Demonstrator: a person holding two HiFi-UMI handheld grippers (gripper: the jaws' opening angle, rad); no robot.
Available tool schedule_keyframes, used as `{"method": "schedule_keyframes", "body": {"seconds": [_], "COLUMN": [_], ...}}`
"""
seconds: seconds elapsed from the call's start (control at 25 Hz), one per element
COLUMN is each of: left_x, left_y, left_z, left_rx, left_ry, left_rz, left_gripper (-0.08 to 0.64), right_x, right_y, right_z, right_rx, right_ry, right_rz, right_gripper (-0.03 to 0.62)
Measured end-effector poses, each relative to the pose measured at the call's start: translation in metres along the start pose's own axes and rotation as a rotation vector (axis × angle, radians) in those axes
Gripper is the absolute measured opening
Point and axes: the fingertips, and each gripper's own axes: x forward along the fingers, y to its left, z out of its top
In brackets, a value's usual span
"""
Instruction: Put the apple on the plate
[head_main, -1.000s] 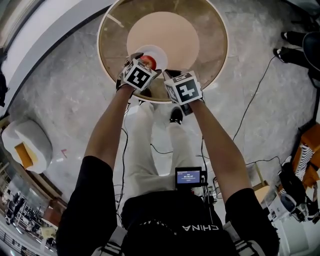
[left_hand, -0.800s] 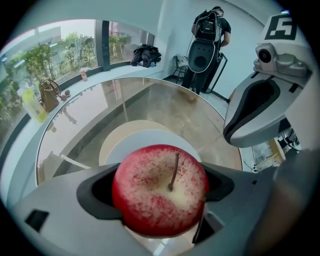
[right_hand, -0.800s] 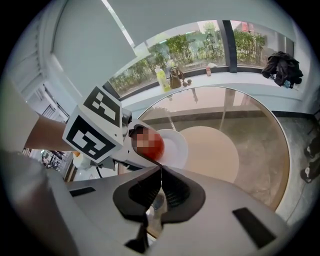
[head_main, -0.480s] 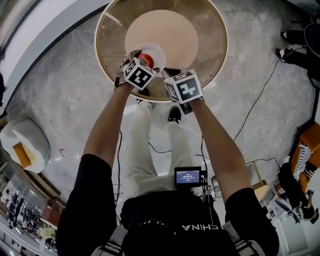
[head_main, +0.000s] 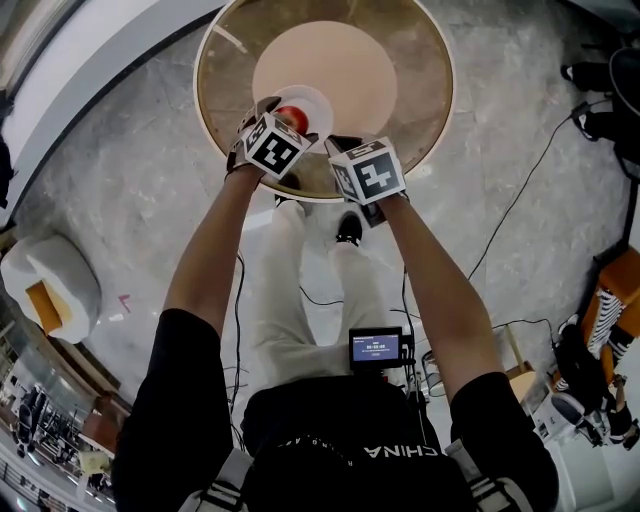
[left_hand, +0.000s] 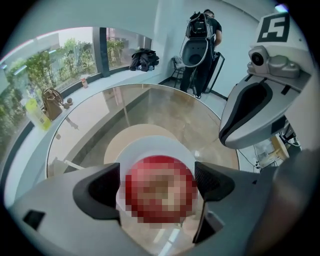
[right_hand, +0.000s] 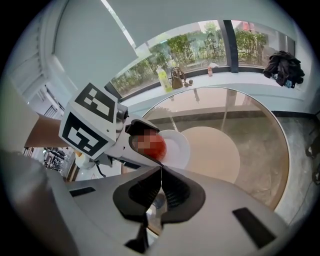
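Though its stem direction unclear, apple (left_hand: 160, 190) in left hand-held gripper (left_hand: 157, 184) over plate (left_hand: 150, 146).

Over the plate (head_main: 316, 103) the way down is taken. The left hand-held gripper (left_hand: 159, 186) hangs there with the apple (head_main: 293, 116) filling the gap between its jaws, which wall off the plate's left and right sides. Just right of the plate, at the near rim of the desk (head_main: 415, 70), the right hand-held gripper (right_hand: 161, 172) stands in the way, its jaws pressed together. Beyond the plate the glass top lies bare to the far rim. Left of the plate only a strip of desk is open.
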Motion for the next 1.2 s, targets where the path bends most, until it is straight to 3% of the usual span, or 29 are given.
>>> {"method": "schedule_keyframes", "body": {"seconds": [0.24, 0.4, 0.6, 0.64, 0.68, 0.72, 0.76, 0.96, 1.2], "left_x": [-0.056, -0.136, -0.236, -0.254, -0.273, -0.293, -0.312, -0.382, -0.408], "left_y": [-0.012, -0.039, -0.039, -0.043, -0.049, -0.056, -0.063, -0.108, -0.163], "left_z": [0.012, 0.016, 0.049, 0.056, 0.062, 0.07, 0.078, 0.117, 0.096], "left_rx": [-0.029, -0.114, -0.235, -0.261, -0.283, -0.301, -0.318, -0.364, -0.433], "left_ry": [-0.038, -0.091, -0.223, -0.253, -0.292, -0.338, -0.383, -0.504, -0.516], "left_rz": [0.002, 0.012, 0.081, 0.095, 0.124, 0.165, 0.2, 0.22, 0.209], "left_gripper": [0.443, 0.442, 0.436, 0.413, 0.312, 0.138, 0.054, 0.018, 0.017], "right_x": [-0.034, -0.089, -0.162, -0.176, -0.191, -0.208, -0.227, -0.31, -0.352], "right_y": [0.011, 0.036, 0.063, 0.067, 0.07, 0.073, 0.075, 0.079, 0.088], "right_z": [0.009, 0.016, 0.056, 0.057, 0.053, 0.047, 0.043, 0.051, 0.048], "right_rx": [-0.004, 0.01, -0.069, -0.081, -0.088, -0.087, -0.08, -0.047, -0.102], "right_ry": [0.003, -0.014, -0.058, -0.058, -0.054, -0.052, -0.055, -0.128, -0.172], "right_rz": [-0.012, 0.003, -0.006, -0.006, -0.007, -0.01, -0.013, -0.01, -0.003], "right_gripper": [0.029, 0.029, 0.029, 0.029, 0.029, 0.029, 0.029, 0.029, 0.029]}}
